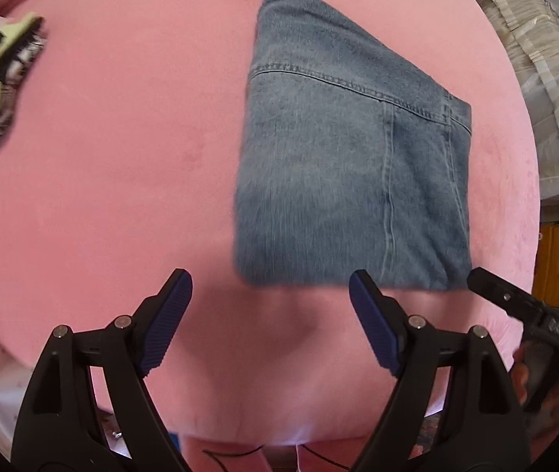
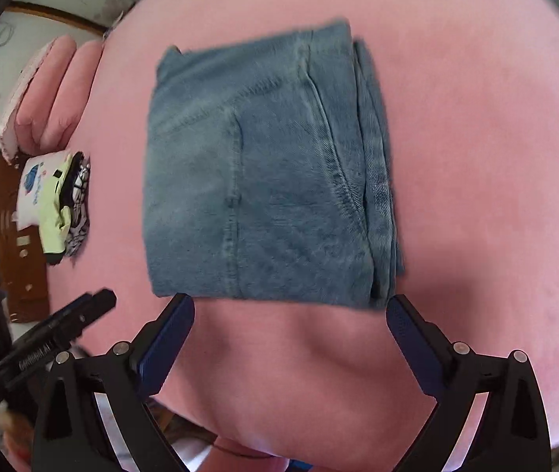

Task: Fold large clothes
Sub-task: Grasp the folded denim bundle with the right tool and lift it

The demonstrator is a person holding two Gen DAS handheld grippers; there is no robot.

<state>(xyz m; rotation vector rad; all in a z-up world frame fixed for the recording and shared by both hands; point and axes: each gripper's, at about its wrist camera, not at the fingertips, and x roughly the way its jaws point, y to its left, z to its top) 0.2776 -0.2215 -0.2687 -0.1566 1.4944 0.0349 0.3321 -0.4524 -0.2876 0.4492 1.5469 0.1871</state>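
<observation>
Currently both tools are released and hold nothing. Left gripper (image 1: 269,285): jaws spread wide, only bare pink bed cover (image 1: 114,165) between the blue ribbed pads (image 1: 169,322). Opening figure rose over the last moment and is now level

Folded jeans (image 1: 342,165) lie flat on the cover, ahead of the left gripper and offset toward its right finger; the near folded edge sits just beyond that fingertip. Cannot tell whether the tip touches the denim or hovers above it. Stitched seams and a pocket edge are visible on the top layer

Right gripper (image 2: 290,303): jaws spread very wide, nothing between them but pink cover. Jeans directly ahead of it, the near edge spanning almost exactly from one fingertip to the other; both tips are at that edge, contact not resolvable because of motion blur. Stacked layers of the fold show on the side toward its right finger

Each tool appears in the other's view: the right one at the lower right beside the left gripper, with part of a hand (image 1: 523,373) on it; the left one at the lower left of the right wrist view

Stack of folded clothes (image 2: 59,204), pale yellow-green and white over a black-and-white print, lies well apart from the jeans, far off on the left-finger side of both tools. Pink pillows (image 2: 55,90) lie beyond that stack
</observation>
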